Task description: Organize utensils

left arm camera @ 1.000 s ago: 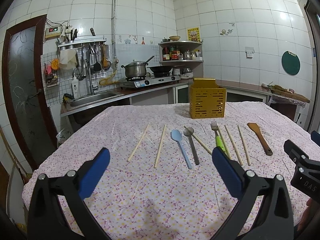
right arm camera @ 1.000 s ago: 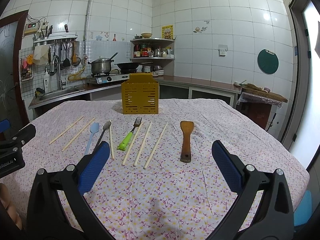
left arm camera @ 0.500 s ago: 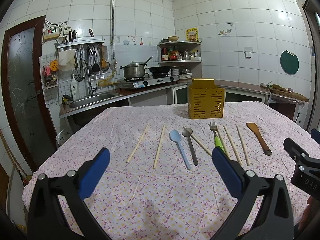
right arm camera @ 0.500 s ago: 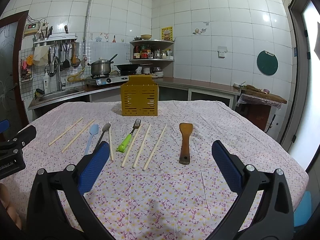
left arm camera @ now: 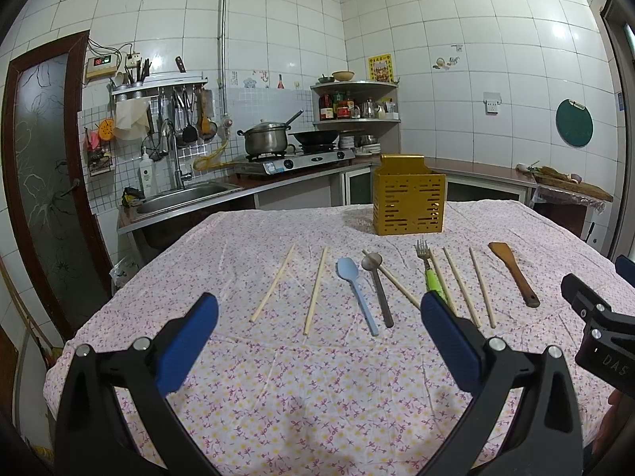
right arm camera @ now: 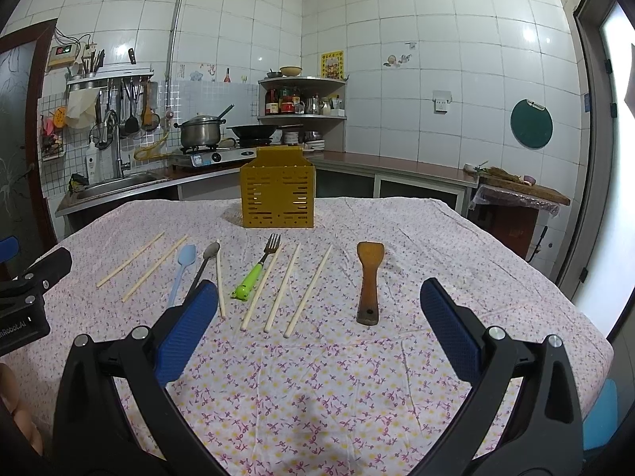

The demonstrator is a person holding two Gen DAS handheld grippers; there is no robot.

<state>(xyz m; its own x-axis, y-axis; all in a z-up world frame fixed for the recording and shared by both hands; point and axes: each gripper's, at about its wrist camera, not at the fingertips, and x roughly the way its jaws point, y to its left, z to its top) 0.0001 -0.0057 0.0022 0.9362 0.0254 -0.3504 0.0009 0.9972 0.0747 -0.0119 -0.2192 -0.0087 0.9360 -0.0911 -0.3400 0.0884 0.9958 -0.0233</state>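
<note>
Both grippers level above tablecloth [left arm camera: 317, 396] | left gripper [left arm camera: 319, 329] jaws wide, empty | right gripper [right arm camera: 317, 317] jaws wide, empty

Both claws [left arm camera: 317, 325] [right arm camera: 317, 317] eased slightly toward utensils.

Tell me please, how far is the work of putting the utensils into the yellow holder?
Nothing looks done: no handle shows above the perforated yellow holder. Nothing is in hand: the left gripper and right gripper are both open and empty. All is left on the flowered tablecloth: six wooden chopsticks, the light blue spoon, metal spoon, green-handled fork and wooden spatula.
</note>
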